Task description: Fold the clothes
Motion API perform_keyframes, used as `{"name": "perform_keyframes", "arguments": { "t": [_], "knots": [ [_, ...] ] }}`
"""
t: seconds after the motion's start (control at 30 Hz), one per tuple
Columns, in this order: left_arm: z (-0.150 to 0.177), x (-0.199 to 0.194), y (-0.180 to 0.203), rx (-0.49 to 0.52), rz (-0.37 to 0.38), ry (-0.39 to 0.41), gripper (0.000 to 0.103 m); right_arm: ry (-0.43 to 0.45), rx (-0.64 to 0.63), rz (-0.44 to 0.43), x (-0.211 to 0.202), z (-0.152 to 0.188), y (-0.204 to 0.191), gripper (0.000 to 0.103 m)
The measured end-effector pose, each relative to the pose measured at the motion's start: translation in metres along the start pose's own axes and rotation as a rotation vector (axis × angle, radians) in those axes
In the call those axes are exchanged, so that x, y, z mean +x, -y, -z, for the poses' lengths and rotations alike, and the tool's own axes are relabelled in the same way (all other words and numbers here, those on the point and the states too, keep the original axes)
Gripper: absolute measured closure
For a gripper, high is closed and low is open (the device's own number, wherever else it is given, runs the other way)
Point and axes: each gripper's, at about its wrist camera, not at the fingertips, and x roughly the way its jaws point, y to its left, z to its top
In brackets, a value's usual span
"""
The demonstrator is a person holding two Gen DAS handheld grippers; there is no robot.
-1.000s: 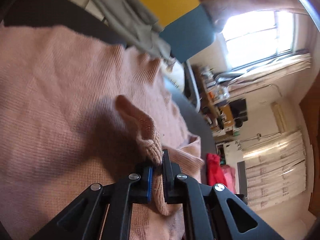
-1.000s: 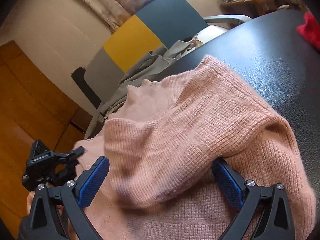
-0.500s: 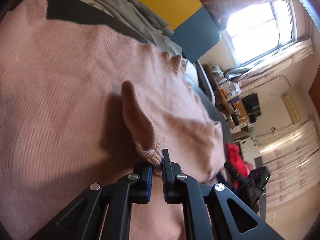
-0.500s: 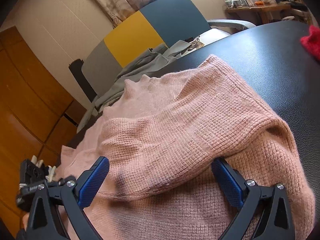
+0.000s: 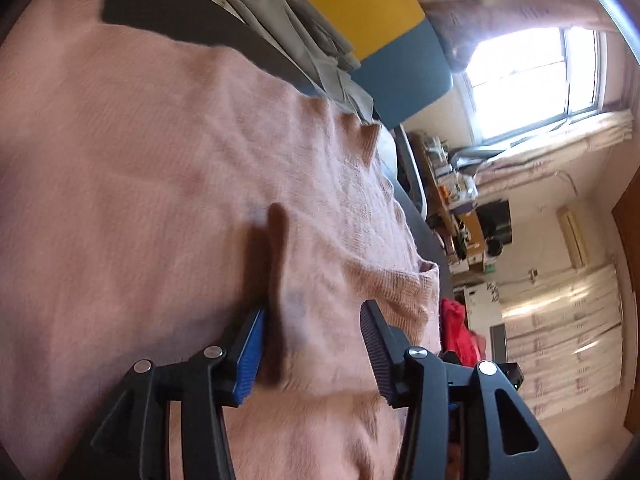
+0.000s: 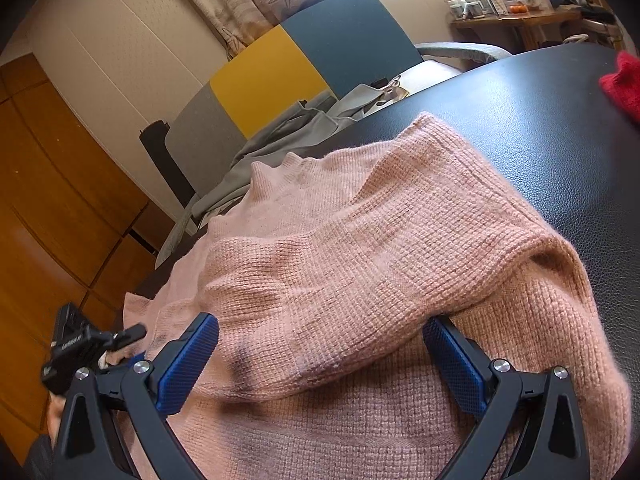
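Left wrist view: left hand-held gripper [image 5: 312,344] standing open over pink knit sweater [image 5: 140,184], gripping nothing; raised fold of knit [image 5: 280,248] lying between pads, blurred, possibly brushing left pad.

Right wrist view: right hand-held gripper [image 6: 320,364] gaping wide, folded sleeve [image 6: 360,280] sitting between blue pads [image 6: 188,360], not pinched. Sweater lying spread on black counter [image 6: 540,120]. Grey garment [image 6: 288,136] draping near multicoloured chair [image 6: 304,60] behind; red cloth [image 6: 624,80] sitting at counter's far right.
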Motion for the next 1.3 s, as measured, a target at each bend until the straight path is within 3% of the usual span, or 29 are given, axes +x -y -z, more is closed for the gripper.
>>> {"name": "perform_keyframes", "arguments": {
  "t": [0.07, 0.13, 0.17, 0.2, 0.3, 0.53, 0.73, 0.83, 0.9, 1.0, 1.13, 1.2, 1.3],
  "knots": [
    [-0.008, 0.011, 0.004, -0.01, 0.008, -0.033, 0.057, 0.001, 0.001, -0.002, 0.0, 0.0, 0.0, 0.0],
    [-0.016, 0.021, 0.006, -0.027, 0.024, -0.07, 0.065, 0.002, 0.002, -0.002, 0.0, 0.0, 0.0, 0.0],
    [-0.02, 0.024, 0.007, -0.034, 0.027, -0.079, 0.088, 0.002, 0.003, -0.003, -0.001, 0.0, 0.0, 0.0],
    [-0.023, 0.027, 0.009, -0.035, 0.024, -0.083, 0.097, 0.003, 0.004, -0.003, -0.001, 0.0, 0.0, 0.0],
    [-0.031, 0.025, 0.024, -0.005, 0.024, -0.048, 0.098, 0.0, 0.008, -0.006, -0.005, 0.0, 0.0, 0.0],
    [-0.047, -0.034, 0.056, 0.089, 0.093, 0.109, 0.098, -0.01, 0.05, -0.039, -0.044, 0.005, 0.002, 0.0],
    [-0.041, -0.047, 0.064, 0.155, 0.071, 0.118, 0.098, 0.001, 0.188, -0.127, -0.063, 0.013, 0.019, 0.0],
    [-0.03, -0.055, 0.071, 0.222, 0.067, 0.135, 0.098, 0.014, 0.279, -0.2, -0.056, 0.0, 0.025, 0.0],
    [-0.022, -0.058, 0.071, 0.264, 0.039, 0.132, 0.098, -0.003, 0.334, -0.202, -0.04, -0.009, 0.029, 0.0],
    [-0.019, -0.064, 0.062, 0.236, 0.051, 0.145, 0.098, -0.02, 0.387, -0.183, -0.016, -0.022, 0.033, 0.0],
    [-0.036, -0.081, 0.056, 0.179, 0.111, 0.213, 0.102, -0.006, 0.373, -0.162, -0.001, -0.044, 0.028, 0.0],
    [-0.049, -0.089, 0.065, 0.204, 0.114, 0.24, 0.102, 0.055, 0.351, -0.152, -0.01, -0.056, 0.025, 0.0],
    [-0.065, -0.092, 0.074, 0.236, 0.085, 0.258, 0.102, 0.067, 0.339, -0.153, -0.02, -0.065, 0.022, 0.0]
  ]
}}
